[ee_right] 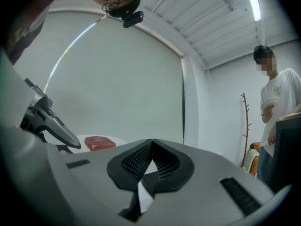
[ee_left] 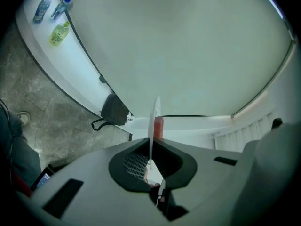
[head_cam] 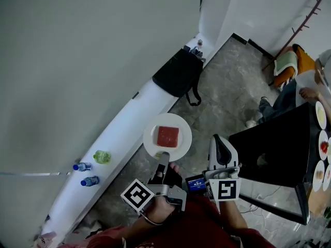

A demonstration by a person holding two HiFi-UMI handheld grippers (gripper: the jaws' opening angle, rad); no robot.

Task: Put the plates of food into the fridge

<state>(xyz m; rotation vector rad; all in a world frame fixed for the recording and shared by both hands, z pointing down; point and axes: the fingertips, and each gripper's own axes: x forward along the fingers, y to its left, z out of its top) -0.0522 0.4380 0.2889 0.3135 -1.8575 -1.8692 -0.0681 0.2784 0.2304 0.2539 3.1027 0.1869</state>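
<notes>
Left tool [head_cam: 163, 158] clamped on near rim of white plate [head_cam: 151, 139], held level over grey floor [head_cam: 227, 87]. Red food slab [head_cam: 168, 136] lies on it. Right tool [head_cam: 220, 141] closed, empty, just right of plate. Black desk [head_cam: 274, 149] at far right bears more plates [head_cam: 321, 114].

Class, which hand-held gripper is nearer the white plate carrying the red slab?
Left. The left hand-held gripper clamps the near rim of the white plate; the right hand-held gripper sits beside it, apart, jaws shut on nothing.
</notes>
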